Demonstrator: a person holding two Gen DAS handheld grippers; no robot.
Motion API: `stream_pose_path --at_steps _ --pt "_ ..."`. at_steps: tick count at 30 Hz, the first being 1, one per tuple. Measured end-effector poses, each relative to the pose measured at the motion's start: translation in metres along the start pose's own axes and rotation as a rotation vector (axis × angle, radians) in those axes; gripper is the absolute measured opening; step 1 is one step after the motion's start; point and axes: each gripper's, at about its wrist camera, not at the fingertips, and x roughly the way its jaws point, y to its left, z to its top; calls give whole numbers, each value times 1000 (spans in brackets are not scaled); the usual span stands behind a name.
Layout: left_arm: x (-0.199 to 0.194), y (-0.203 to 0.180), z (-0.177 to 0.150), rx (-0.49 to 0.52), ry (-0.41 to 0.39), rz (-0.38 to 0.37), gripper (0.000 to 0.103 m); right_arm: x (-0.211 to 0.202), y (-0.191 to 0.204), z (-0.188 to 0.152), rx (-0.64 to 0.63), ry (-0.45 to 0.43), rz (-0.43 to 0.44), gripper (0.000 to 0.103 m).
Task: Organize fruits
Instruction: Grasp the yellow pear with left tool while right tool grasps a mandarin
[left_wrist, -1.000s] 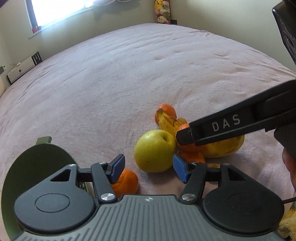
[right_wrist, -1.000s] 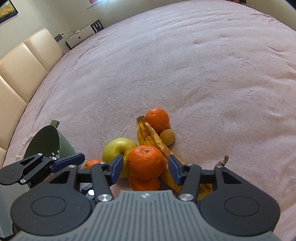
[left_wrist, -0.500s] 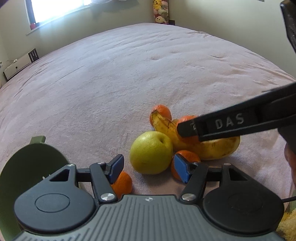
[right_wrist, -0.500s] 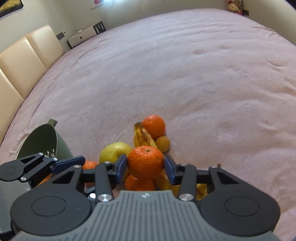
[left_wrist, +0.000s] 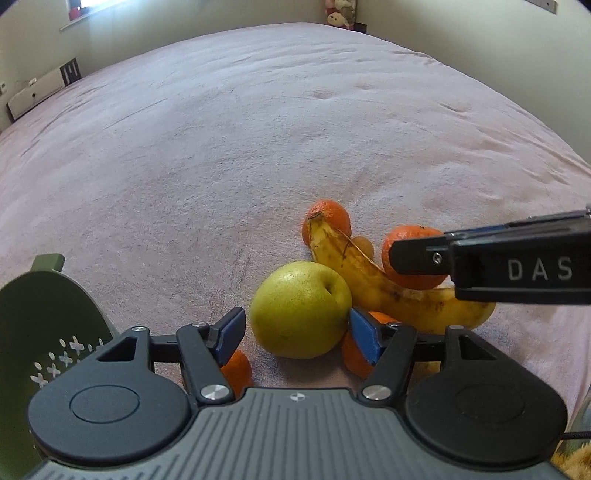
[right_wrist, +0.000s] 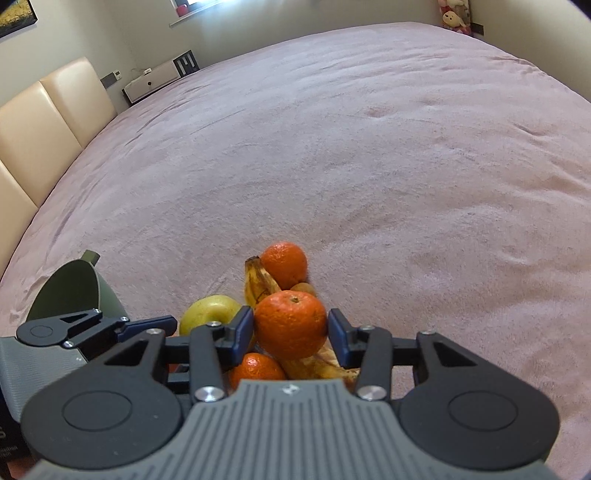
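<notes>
A pile of fruit lies on the pink bedspread: a green apple (left_wrist: 301, 308), a spotted banana (left_wrist: 373, 284), several mandarins and a small yellow fruit (left_wrist: 364, 245). My right gripper (right_wrist: 291, 326) is shut on a mandarin (right_wrist: 291, 324) and holds it just above the banana; it also shows in the left wrist view (left_wrist: 410, 243). My left gripper (left_wrist: 297, 332) is open with its blue pads on either side of the apple, not touching it. A mandarin (left_wrist: 238, 371) lies under its left finger, another (left_wrist: 354, 356) under its right.
A dark green colander (left_wrist: 40, 325) stands at the near left, also seen in the right wrist view (right_wrist: 74, 291). Another mandarin (left_wrist: 327, 219) lies at the banana's far tip. Cream headboard panels (right_wrist: 55, 110) rise at the left. The bedspread (left_wrist: 258, 129) stretches wide beyond the fruit.
My right gripper closed on the mandarin and lifted it off the pile. My left gripper drifted so the apple sits between its open fingers.
</notes>
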Motion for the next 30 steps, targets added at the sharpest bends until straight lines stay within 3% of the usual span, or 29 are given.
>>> stream_pose_path --at_steps 4,11,14,30 --pt "5 7 2 -54 14 -14 86 3 -1 0 5 8 -3 42" --pt "13 18 3 -168 32 -65 85 6 -5 -1 14 11 -6 42" --pt "17 21 2 -203 29 -91 79 5 -7 -1 25 7 0 42" --pt "-2 11 -2 -177 -36 -61 77 -5 -4 1 7 -30 -16 39"
